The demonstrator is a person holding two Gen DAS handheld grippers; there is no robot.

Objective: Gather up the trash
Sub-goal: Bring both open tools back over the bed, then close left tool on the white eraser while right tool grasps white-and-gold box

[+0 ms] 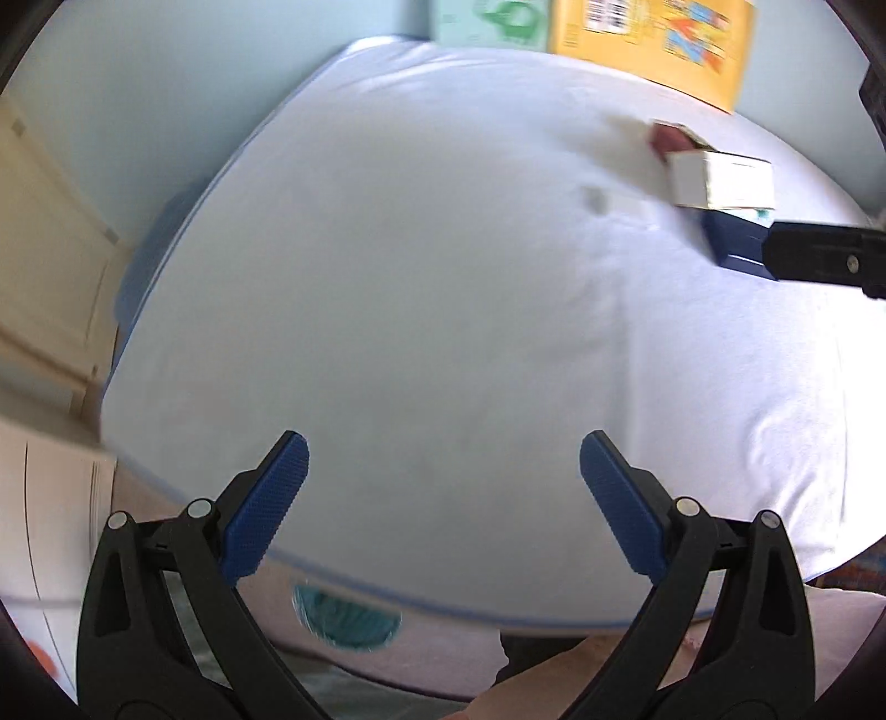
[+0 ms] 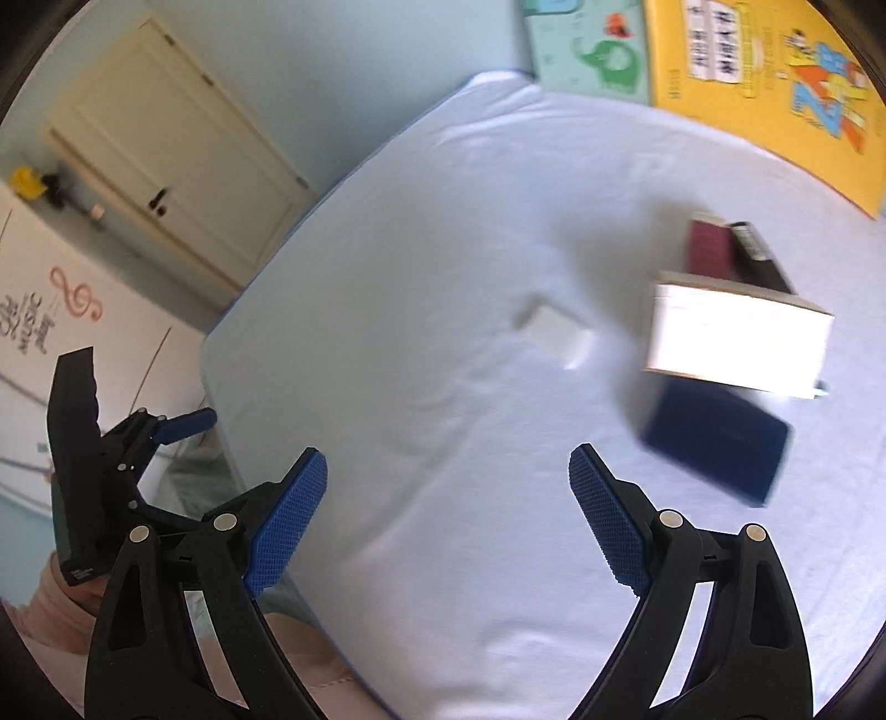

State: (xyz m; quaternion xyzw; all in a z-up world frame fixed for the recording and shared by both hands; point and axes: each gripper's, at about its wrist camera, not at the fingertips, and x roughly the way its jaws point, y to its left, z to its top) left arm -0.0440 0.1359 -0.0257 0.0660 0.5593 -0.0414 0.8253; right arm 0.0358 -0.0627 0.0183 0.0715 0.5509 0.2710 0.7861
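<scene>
Matt, softly wrinkled cloth sheet (image 2: 443, 387), glossy white cardboard box (image 2: 736, 343), dark blue box (image 2: 714, 448) with slight sheen, knurled blue plastic gripper pads (image 2: 288, 509), painted wooden door (image 2: 177, 160).

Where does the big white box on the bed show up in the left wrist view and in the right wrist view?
Left wrist view: the white box sits at the upper right, just above the dark blue box.
Right wrist view: the white box is right of centre, above the same dark blue box.
Shared landmark: the yellow poster against the wall behind the bed.
</scene>
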